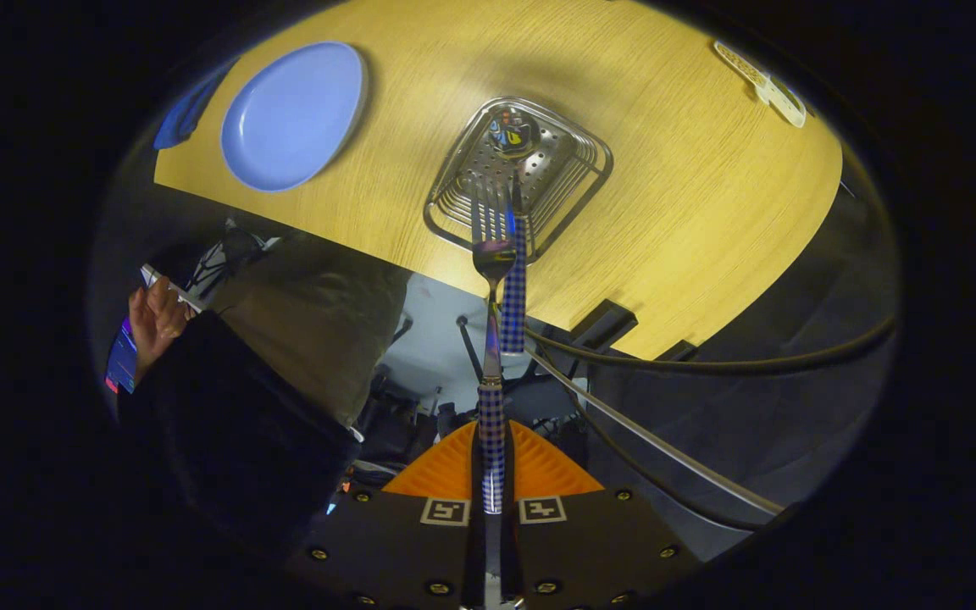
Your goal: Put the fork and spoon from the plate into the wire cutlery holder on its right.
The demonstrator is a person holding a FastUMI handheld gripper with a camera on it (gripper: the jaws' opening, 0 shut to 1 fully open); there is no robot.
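Fork (pixel 493 254): shiny metal, four tines, narrow neck, handle wrapped in a small blue-and-white check. It is sitting clamped between the two fingers, which are closing tight on the checked handle; gripper (pixel 492 474) grasping it, jaws clenched on the handle with barely a gap showing. Long axis is running straight ahead along the fingers, tines pointing away from the gripper and toward the holder (pixel 573 161). Tine tips are overlapping the holder's near rim in this view; whether they are touching it or hanging above it, cannot tell.

Spoon (pixel 513 140): already lying in the holder, bowl reflecting colours near the far rim, its checked handle (pixel 513 296) leaning out over the near rim and running just beside the fork, nearly parallel to it.

Holder: wire sides, rounded-square rim, perforated metal floor. It is standing on a yellow wood-grain table (pixel 691 220), near the table's edge.

Plate (pixel 293 114): blue, round, sitting on the same table, well apart from the holder on its left side as seen here.

A white strip-like object (pixel 763 85) is lying far across the table, too small to identify.

Below the table edge, a person in dark clothing is holding a phone in one hand (pixel 153 318). Dark cables (pixel 708 364) are trailing past the table's edge.

Count: one fork, one spoon, one holder, one plate.
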